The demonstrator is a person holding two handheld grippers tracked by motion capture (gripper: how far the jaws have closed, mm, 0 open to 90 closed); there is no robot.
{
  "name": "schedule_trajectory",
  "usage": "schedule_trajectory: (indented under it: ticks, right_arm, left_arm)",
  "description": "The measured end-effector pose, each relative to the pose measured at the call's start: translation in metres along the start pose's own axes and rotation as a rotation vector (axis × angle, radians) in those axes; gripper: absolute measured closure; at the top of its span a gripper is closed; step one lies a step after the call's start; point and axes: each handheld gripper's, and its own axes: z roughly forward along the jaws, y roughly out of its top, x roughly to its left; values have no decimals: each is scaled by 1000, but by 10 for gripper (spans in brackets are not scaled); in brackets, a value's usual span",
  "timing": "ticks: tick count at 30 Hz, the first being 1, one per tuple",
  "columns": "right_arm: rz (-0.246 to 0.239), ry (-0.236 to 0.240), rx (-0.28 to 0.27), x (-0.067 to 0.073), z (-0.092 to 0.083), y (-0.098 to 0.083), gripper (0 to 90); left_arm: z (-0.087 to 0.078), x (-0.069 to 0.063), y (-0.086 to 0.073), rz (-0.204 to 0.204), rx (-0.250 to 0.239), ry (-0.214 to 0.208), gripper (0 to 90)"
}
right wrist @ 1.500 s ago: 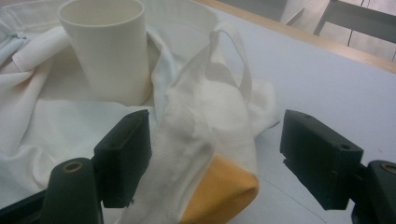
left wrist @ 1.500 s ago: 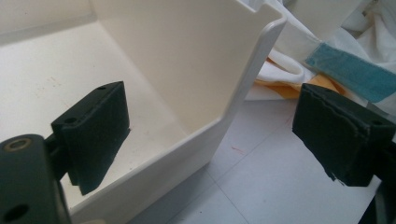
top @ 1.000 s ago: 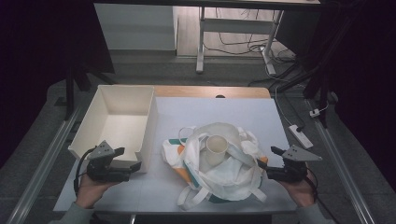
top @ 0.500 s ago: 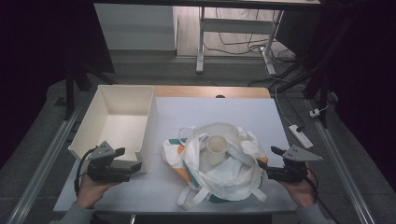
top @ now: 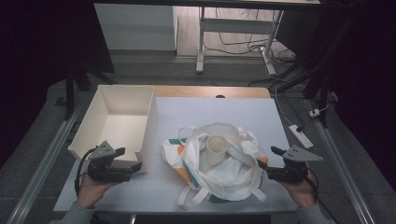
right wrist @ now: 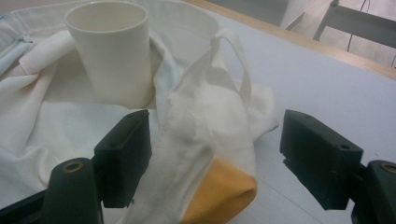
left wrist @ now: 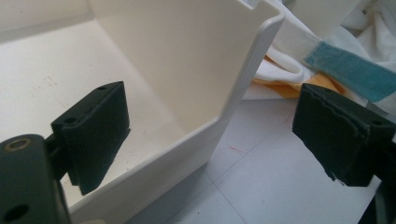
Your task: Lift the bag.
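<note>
A white cloth bag [top: 219, 172] with orange and teal patches lies crumpled at the table's front centre. A white paper cup [top: 217, 148] stands upright on it. My right gripper [top: 270, 157] is at the bag's right edge. In the right gripper view it [right wrist: 215, 158] is open around a raised fold of the bag [right wrist: 205, 121] with an orange corner, and the cup [right wrist: 114, 51] stands beyond. My left gripper [top: 128, 158] is at the near right corner of a white bin [top: 105, 95]. It [left wrist: 215, 135] stands open astride the bin's corner wall [left wrist: 243, 79], one jaw inside, one outside.
The bin is empty and takes up the table's left side. The pale table top [top: 219, 109] lies bare behind the bag. A power strip [top: 301, 135] lies off the table's right edge. A person's hands hold both grippers at the front edge.
</note>
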Motion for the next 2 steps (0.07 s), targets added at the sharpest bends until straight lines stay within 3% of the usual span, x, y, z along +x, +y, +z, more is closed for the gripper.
schedule_trajectory:
  ticks: [2]
  right_arm:
    - [1,1,1,0,0,0,249]
  left_arm:
    - [0,0,0,0,1,-2,111]
